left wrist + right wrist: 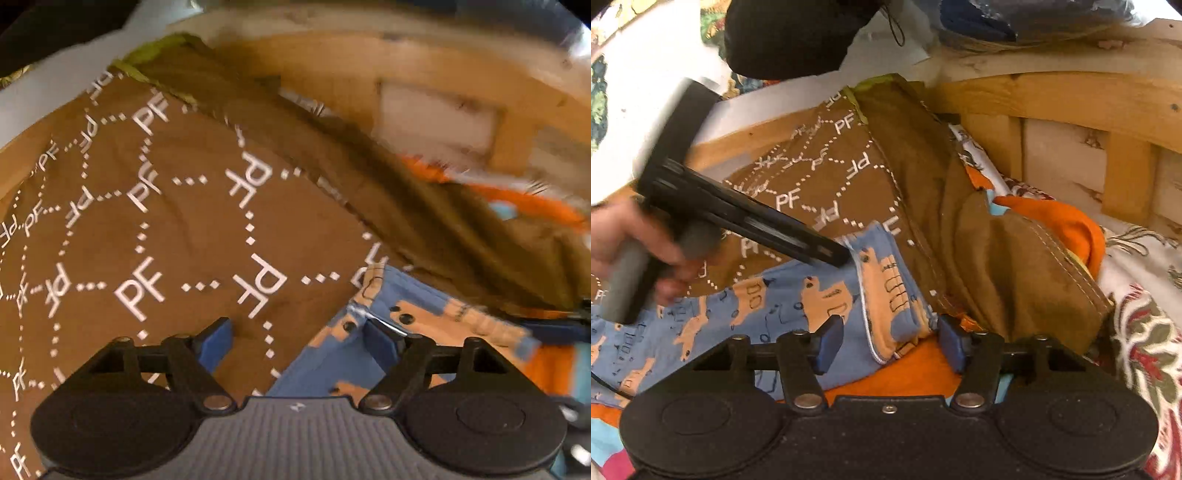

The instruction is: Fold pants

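Brown pants with white "PF" lettering [192, 229] lie spread on the bed, with a plain brown part bunched along the right [1008, 254]. They also show in the right wrist view [827, 184]. My left gripper [299, 339] is open, hovering just above the pants' near edge beside a blue garment with tan prints [332, 354]. In the right wrist view the left gripper [827, 254] reaches in from the left, held by a hand. My right gripper [890, 343] is open, its fingers either side of the blue garment's folded edge [886, 295].
A wooden bed frame [1071, 99] runs along the back and right. Orange cloth [1063, 221] and patterned bedding [1145, 325] lie on the right. A black garment [790, 33] sits at the top. The right side of the left wrist view is motion-blurred.
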Demonstrator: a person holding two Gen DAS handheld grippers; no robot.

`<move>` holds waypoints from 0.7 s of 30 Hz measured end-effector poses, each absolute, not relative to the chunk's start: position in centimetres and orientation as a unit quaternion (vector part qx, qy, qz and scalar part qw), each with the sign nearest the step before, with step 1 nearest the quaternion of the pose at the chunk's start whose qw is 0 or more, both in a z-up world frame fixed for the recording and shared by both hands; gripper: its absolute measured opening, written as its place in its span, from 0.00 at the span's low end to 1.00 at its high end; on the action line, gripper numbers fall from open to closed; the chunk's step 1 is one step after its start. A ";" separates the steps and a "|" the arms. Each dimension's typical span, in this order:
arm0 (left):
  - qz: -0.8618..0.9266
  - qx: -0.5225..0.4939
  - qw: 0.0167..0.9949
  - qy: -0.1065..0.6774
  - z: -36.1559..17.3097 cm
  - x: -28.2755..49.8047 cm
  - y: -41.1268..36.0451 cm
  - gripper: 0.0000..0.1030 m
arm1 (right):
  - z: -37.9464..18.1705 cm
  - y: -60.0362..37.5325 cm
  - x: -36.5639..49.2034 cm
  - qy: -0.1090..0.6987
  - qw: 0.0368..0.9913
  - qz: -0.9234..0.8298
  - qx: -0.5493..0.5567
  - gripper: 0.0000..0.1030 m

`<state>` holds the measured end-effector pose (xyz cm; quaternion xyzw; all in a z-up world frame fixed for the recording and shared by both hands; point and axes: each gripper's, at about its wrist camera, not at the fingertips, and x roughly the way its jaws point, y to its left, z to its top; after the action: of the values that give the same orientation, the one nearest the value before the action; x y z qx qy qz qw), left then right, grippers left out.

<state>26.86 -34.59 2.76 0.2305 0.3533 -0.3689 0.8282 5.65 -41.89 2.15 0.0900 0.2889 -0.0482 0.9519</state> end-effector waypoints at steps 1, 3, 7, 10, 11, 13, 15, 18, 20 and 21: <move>-0.361 0.234 0.831 0.352 2.3 26.8 -35.0 0.86 | 2.2 -42.0 5.8 0.288 0.952 -0.050 0.088 0.43; -0.354 0.232 0.837 0.346 2.0 26.5 -35.1 0.87 | 2.3 -42.4 5.8 0.288 0.951 -0.061 0.092 0.29; -0.337 0.200 0.843 0.370 2.9 26.7 -34.0 0.87 | 2.4 -43.3 5.5 0.282 0.949 -0.069 0.125 0.17; -0.324 0.119 0.846 0.405 4.6 26.6 -32.2 0.87 | 2.8 -42.0 5.1 0.270 0.956 -0.063 0.093 0.14; -0.318 0.094 0.843 0.424 5.2 26.6 -31.7 0.87 | 2.8 -41.5 5.0 0.265 0.959 -0.060 0.080 0.14; -0.311 0.054 0.828 0.464 6.0 26.8 -31.0 0.85 | 3.0 -40.4 4.8 0.256 0.964 -0.053 0.047 0.14; -0.318 0.014 0.805 0.501 6.6 27.1 -30.8 0.84 | 3.2 -39.1 4.6 0.247 0.968 -0.044 0.007 0.13; -0.335 -0.036 0.778 0.531 6.9 27.6 -31.0 0.84 | 3.2 -37.3 4.4 0.239 0.969 -0.032 -0.050 0.13; -0.339 -0.047 0.766 0.545 6.6 27.5 -32.0 0.84 | 3.1 -36.3 4.3 0.238 0.967 -0.024 -0.087 0.13; -0.336 -0.043 0.765 0.548 6.6 27.2 -32.3 0.84 | 2.9 -35.8 4.3 0.238 0.966 -0.019 -0.105 0.13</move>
<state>27.22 -32.28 6.65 -0.0432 0.5477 -0.3364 0.7649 4.26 -35.80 2.91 -0.1046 0.2376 -0.0190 0.9655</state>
